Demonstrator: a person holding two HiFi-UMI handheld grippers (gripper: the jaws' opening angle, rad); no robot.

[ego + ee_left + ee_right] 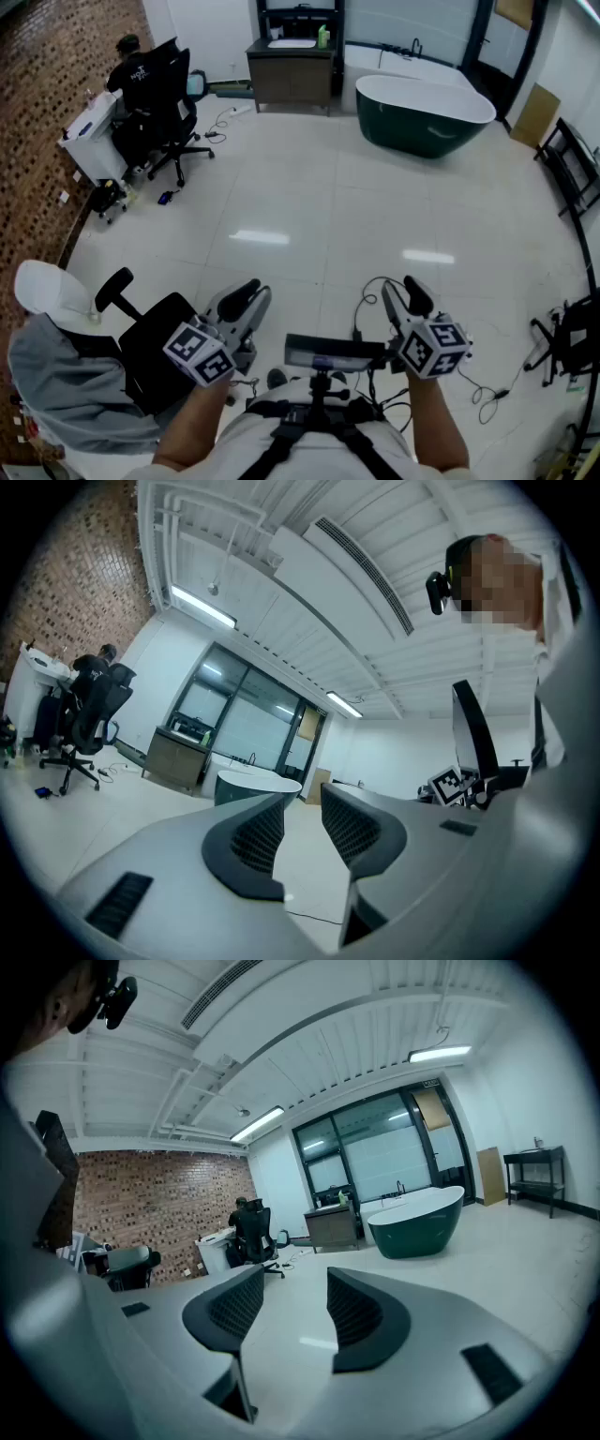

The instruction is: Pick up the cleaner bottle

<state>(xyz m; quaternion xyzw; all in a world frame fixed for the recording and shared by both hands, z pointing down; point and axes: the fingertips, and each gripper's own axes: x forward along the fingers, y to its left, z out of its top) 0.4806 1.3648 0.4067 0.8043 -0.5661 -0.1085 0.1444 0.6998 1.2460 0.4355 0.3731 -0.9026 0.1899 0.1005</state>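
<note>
Both the left gripper [249, 296] and right gripper [405, 292] gape empty, so best cross to the far cabinet [291, 77] and approach the green cleaner bottle [323, 37] level, jaws wide.

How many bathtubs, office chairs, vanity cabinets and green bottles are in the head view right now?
Dark green oval bathtub: 1
Black swivel office chairs: 2
Brown wooden vanity cabinet: 1
Small green bottle on the cabinet: 1
Total: 5
</note>
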